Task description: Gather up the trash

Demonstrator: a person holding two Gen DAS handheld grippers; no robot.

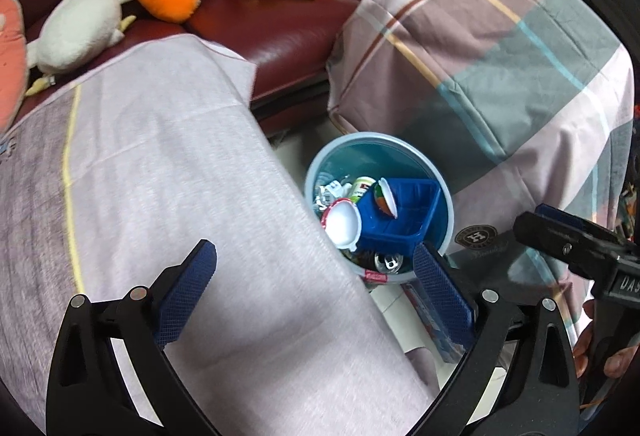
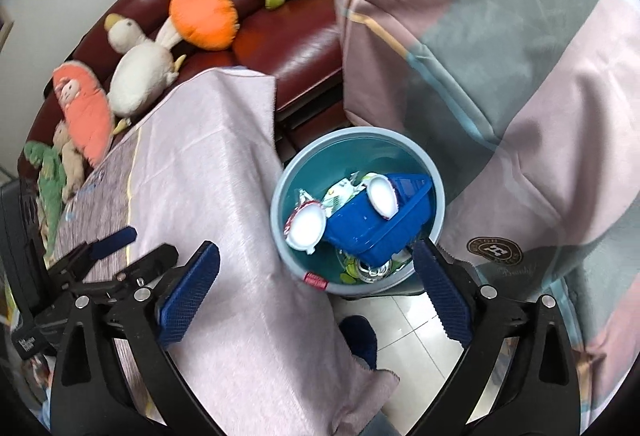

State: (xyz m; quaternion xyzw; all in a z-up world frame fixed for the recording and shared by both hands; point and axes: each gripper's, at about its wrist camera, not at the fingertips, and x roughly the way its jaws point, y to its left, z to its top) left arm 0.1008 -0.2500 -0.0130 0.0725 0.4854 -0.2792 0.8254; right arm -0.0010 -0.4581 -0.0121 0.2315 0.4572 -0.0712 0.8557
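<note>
From the left wrist, the left gripper [image 1: 316,288] hangs with its fingers [image 1: 186,290] spread as wide as they go and nothing between them. Just beyond the right finger sits the bin [image 1: 444,192], and inside it lie a blue tray [image 1: 404,216], a white cup [image 1: 342,222] and a can [image 1: 386,262]. Under the left finger spreads a cloth-covered worktop [image 1: 160,164]. The right gripper [image 1: 576,240] shows at the far right.

From the right wrist, the right gripper [image 2: 316,292] is likewise wide open and empty. The bin [image 2: 438,196] lies ahead between its fingers [image 2: 192,288], the blue tray [image 2: 372,232] leaning on two white cups [image 2: 306,226]. The left gripper [image 2: 108,256] sits beside the left finger.

The trash appears dropped. The sensible move is probably to lift both hands clear of the rim without knocking the bin, then look over the worktop for anything left.
</note>
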